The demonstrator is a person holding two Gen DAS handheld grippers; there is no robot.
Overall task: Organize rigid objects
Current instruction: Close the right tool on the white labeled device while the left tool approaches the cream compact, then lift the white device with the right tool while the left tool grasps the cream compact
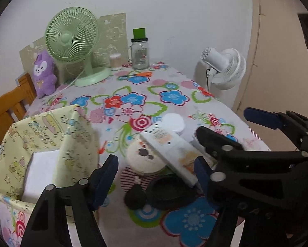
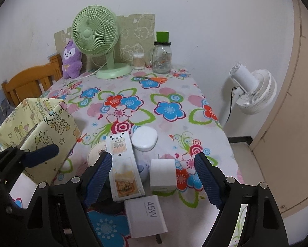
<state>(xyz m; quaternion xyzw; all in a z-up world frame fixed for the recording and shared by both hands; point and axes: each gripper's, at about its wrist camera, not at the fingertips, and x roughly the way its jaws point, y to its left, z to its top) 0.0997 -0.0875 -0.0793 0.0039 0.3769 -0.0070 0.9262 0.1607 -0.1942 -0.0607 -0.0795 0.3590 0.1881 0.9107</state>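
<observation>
A pile of small things lies near the table's front: a long white remote (image 2: 123, 168), a white round case (image 2: 144, 139), a cream round disc (image 1: 141, 158), a white cube (image 2: 163, 174), a white 45W charger (image 2: 145, 218), and a black dish (image 1: 170, 193) beside a black pouch (image 1: 135, 197). My left gripper (image 1: 154, 177) stands open over the black dish and the remote's near end. My right gripper (image 2: 154, 179) is open too, straddling the remote and cube without touching them. A yellow patterned box (image 1: 50, 144) at the left holds a white block (image 1: 40, 175).
A flowered cloth (image 2: 168, 109) covers the table. At the back stand a green fan (image 2: 96, 35), a purple plush (image 2: 71, 59), a cotton-swab tub (image 2: 138, 61), a glass jar (image 2: 162, 57) and orange scissors (image 2: 154, 79). A white floor fan (image 2: 250, 90) stands right, a wooden chair (image 2: 30, 82) left.
</observation>
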